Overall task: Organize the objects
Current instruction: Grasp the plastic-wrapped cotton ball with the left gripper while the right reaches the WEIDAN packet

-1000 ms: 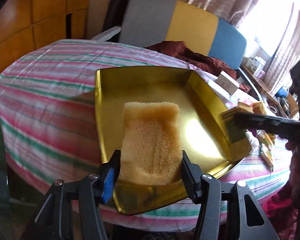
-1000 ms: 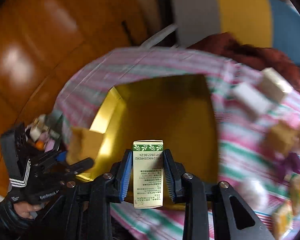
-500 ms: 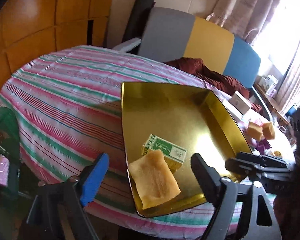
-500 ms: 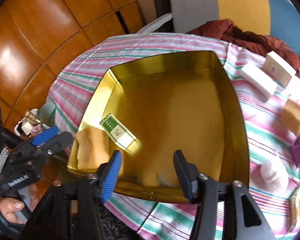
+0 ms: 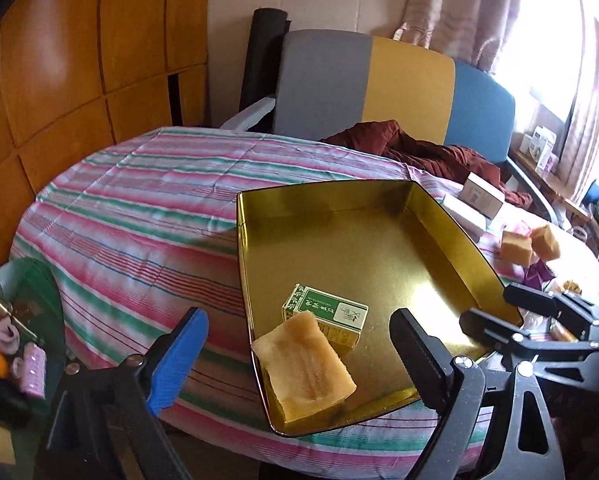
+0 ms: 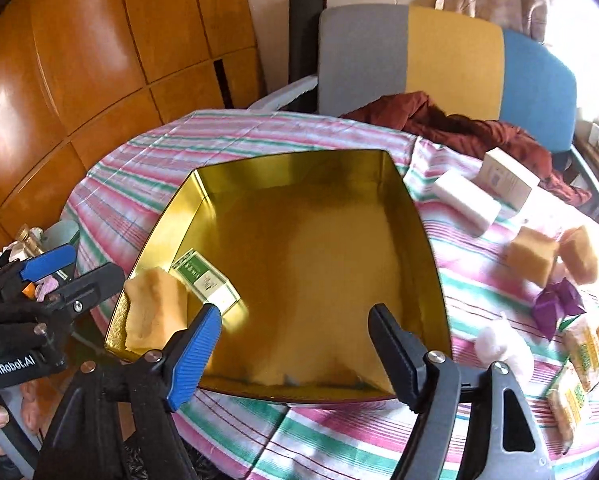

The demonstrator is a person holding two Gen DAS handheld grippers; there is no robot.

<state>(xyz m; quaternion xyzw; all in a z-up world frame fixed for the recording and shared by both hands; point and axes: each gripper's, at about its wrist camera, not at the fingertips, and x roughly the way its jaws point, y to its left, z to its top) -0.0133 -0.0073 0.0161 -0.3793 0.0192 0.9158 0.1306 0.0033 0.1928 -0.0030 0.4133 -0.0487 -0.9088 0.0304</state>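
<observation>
A gold tin tray [image 5: 339, 196] [image 6: 415, 216] sits on the striped table. In its near left corner lie a tan sponge [image 5: 305, 364] [image 6: 155, 308] and a small green box [image 5: 331, 314] [image 6: 203, 276], touching each other. My left gripper [image 5: 299, 356] is open and empty, pulled back above the sponge; it also shows in the right wrist view [image 6: 75, 276]. My right gripper [image 6: 295, 348] is open and empty over the tray's near edge; it also shows in the left wrist view [image 5: 511, 312].
Right of the tray lie two white boxes [image 6: 465, 196] [image 6: 507, 178], two tan sponges [image 6: 533, 256] [image 6: 579, 254], a purple bow [image 6: 555, 306], a white fluffy ball [image 6: 503, 346] and yellow packets [image 6: 571, 396]. A multicoloured chair [image 6: 439, 60] holds red cloth [image 6: 459, 124]. A cluttered shelf [image 5: 11, 344] is at left.
Both grippers opened. The left let the sponge go and the right let the green box go, both into the tray. Both grippers then drew back and up.
</observation>
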